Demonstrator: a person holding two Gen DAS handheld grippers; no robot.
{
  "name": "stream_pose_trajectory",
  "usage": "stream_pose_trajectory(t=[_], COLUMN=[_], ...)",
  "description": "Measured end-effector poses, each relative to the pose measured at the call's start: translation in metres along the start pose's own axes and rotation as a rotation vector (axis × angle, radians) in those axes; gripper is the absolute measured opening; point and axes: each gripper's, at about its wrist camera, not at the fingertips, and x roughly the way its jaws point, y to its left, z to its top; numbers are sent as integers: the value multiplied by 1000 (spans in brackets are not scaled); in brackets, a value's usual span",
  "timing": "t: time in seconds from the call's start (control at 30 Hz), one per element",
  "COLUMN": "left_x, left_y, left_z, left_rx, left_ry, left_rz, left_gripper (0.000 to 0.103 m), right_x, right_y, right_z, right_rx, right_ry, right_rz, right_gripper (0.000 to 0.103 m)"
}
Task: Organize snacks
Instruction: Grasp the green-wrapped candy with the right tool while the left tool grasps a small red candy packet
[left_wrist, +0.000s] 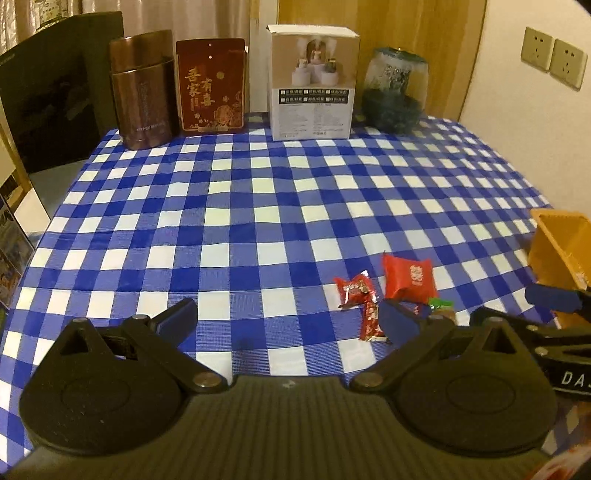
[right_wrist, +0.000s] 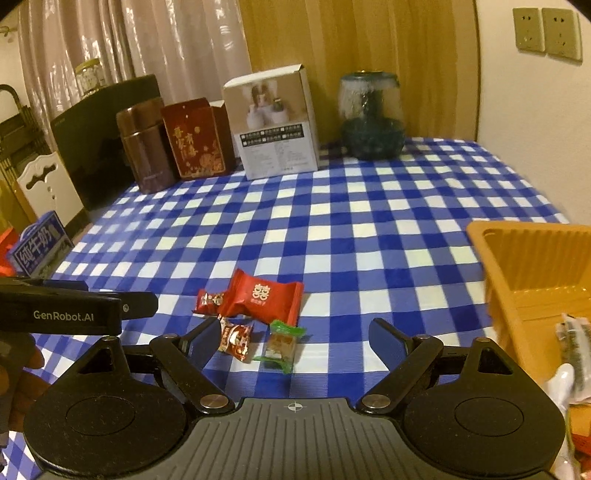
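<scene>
On the blue-and-white checked tablecloth (right_wrist: 369, 206) four wrapped snacks lie bunched close together near the front edge of the table: a large red candy packet (right_wrist: 264, 295), a small red sweet (right_wrist: 209, 301) touching its left end, another small red sweet (right_wrist: 236, 338) just in front, and a green-ended wrapped sweet (right_wrist: 282, 345) beside that. The orange plastic tray (right_wrist: 517, 266) sits at the right edge of the table, with something wrapped already lying in it, so it looks like the place the snacks are meant to go. The right gripper (right_wrist: 293, 338) hangs low over the cluster with its fingers spread wide, the green-ended sweet between them, probably lined up for a pick. The left gripper (left_wrist: 288, 319) hovers just left of the snacks, fingers also wide apart and holding nothing. Tins, a white carton (right_wrist: 273, 125) and a glass jar (right_wrist: 371, 118) stand along the far edge, out of the way.
</scene>
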Motion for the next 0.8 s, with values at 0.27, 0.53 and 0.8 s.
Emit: stream_pose_trajectory(t=[0.27, 0.53, 0.8], left_x=[9, 12, 17], left_y=[4, 9, 4], left_z=[-1, 1, 0], left_rx=[17, -16, 4], left_ry=[17, 27, 43], left_rz=[27, 27, 6], left_gripper=[103, 103, 103], right_x=[20, 38, 50], right_y=[3, 6, 12], right_z=[-2, -6, -9], right_rx=[-5, -12, -33], right_ry=[18, 56, 85], right_rz=[9, 19, 12], right_gripper=[75, 52, 40])
